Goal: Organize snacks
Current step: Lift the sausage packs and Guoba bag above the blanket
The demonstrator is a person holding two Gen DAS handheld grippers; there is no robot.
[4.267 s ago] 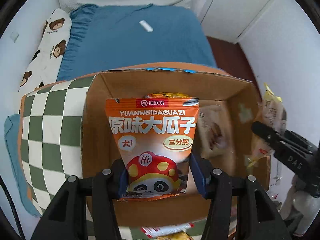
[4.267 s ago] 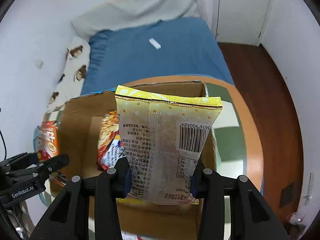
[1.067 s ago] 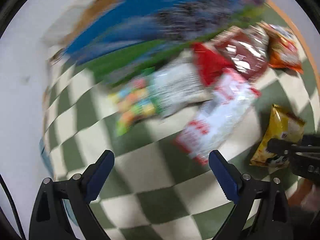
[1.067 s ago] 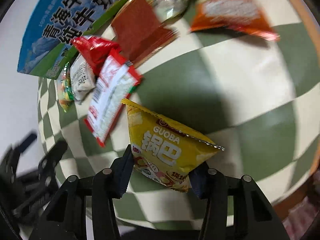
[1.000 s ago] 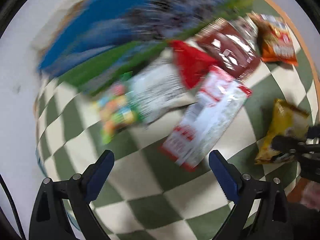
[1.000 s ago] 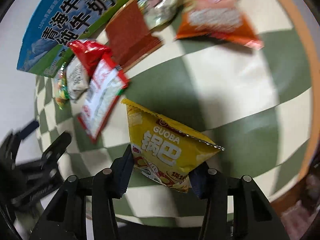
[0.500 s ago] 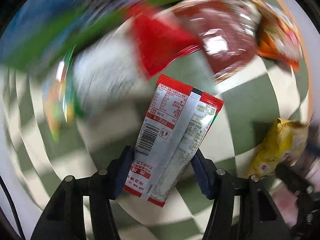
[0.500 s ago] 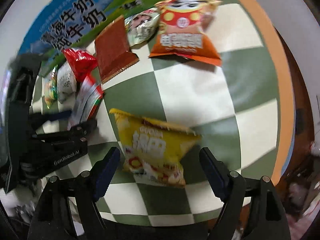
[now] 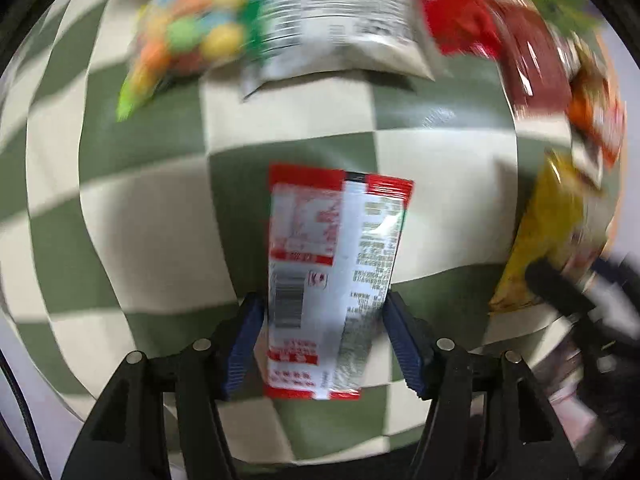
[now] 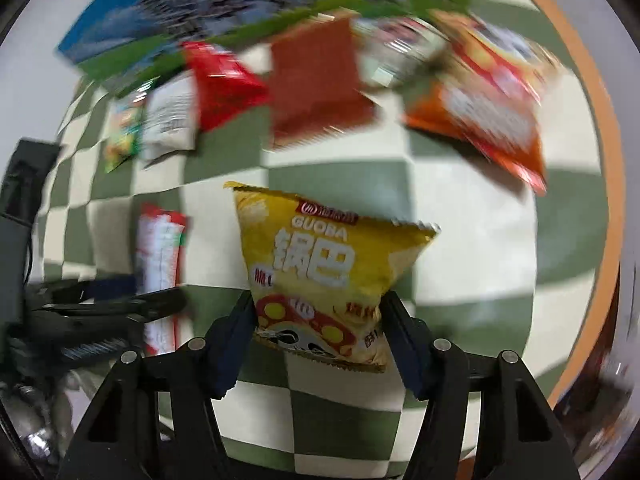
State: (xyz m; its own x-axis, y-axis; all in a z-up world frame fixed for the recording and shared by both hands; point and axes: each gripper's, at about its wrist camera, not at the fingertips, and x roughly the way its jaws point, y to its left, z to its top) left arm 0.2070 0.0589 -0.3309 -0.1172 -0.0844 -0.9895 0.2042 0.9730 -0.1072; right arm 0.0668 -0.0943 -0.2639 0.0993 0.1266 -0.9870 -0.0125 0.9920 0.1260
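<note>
I've got both grippers pointing down over the checkered cloth (image 10: 472,216). Blue/green carton (image 10: 224,12) sits at cloth's far edge w/ blurred snack bags just in front. R gripper (image 10: 318,330) jaws just closed in, clamped on yellow GUOBA bag (image 10: 324,264). L gripper (image 9: 324,340) clamped on red/white packet (image 9: 328,272), above cloth centre.

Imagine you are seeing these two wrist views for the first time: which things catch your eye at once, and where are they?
In the right wrist view a bright yellow snack bag stands out at centre, gripped by the right claw. In the left wrist view a long red-and-white packet sits between the left claw's fingers, pads against its sides. Behind both lies a green-and-cream checked tablecloth with a blurred row of snacks along its far side.
</note>
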